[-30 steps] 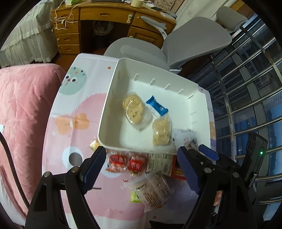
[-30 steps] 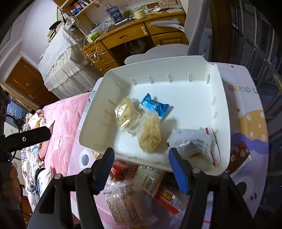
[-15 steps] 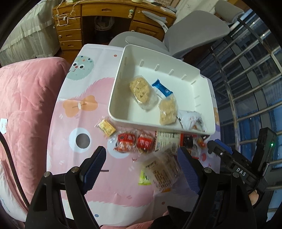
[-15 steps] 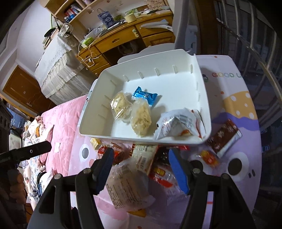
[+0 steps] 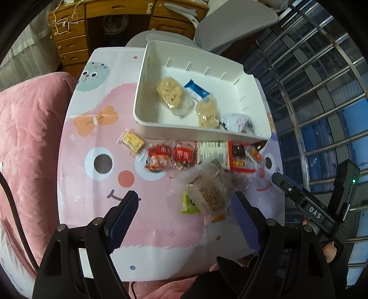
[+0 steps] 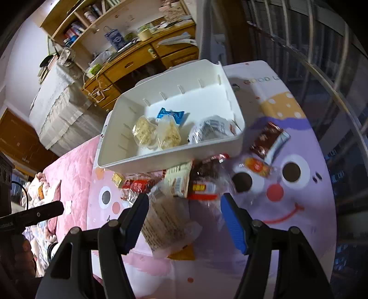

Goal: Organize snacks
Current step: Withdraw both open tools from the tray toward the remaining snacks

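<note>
A white bin (image 5: 161,122) (image 6: 161,158) sits on the cartoon-print tablecloth and holds two pale rice cakes, a blue packet (image 5: 196,89) and a silver packet (image 6: 211,128). Loose snacks lie in front of it: a yellow packet (image 5: 132,140), two red packets (image 5: 170,156), a red-and-white pack (image 5: 239,156), a clear biscuit bag (image 5: 209,191) (image 6: 165,220), a brown bar (image 6: 268,140). My left gripper (image 5: 184,220) is open above the cloth, the biscuit bag near its right finger. My right gripper (image 6: 184,220) is open above the biscuit bag.
A pink quilt (image 5: 27,138) borders the table on the left. A grey office chair (image 5: 230,25) and a wooden desk (image 5: 115,20) stand behind the bin. Metal window bars (image 5: 322,103) run along the right.
Both grippers have drawn back and up from the bin, so more of the tablecloth and the loose snacks shows. Both stay open and empty.
</note>
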Available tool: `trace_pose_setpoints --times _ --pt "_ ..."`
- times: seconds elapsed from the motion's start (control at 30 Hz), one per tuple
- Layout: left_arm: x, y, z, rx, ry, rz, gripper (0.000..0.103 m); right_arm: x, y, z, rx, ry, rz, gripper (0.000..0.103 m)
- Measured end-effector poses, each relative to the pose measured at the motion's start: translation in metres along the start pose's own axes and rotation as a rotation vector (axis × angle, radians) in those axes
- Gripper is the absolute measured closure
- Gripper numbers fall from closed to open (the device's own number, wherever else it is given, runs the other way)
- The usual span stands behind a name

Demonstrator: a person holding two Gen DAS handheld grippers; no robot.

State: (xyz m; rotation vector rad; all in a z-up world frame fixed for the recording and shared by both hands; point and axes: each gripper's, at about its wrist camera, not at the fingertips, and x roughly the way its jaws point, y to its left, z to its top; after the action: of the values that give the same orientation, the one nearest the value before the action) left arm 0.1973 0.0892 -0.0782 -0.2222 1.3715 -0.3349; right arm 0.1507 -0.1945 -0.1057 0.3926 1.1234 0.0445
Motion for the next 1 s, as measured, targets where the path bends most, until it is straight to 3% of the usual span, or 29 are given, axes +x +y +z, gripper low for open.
trace_pose_setpoints --times 0.4,0.6,1.0 --pt "0.008 0.013 -0.029 0.039 0.049 -0.023 0.021 -0.019 0.008 -0.062 0.048 -0.083 -0.116 0.038" --pt "0.016 0.012 -0.042 0.034 0.084 -0.017 0.021 -0.033 0.009 -0.082 0.007 -0.136 -0.168 0.038" --pt "0.032 -0.018 -0.042 -0.041 0.101 0.042 0.021 -0.027 -0.004 -0.078 -0.182 -0.123 -0.217 0.038"
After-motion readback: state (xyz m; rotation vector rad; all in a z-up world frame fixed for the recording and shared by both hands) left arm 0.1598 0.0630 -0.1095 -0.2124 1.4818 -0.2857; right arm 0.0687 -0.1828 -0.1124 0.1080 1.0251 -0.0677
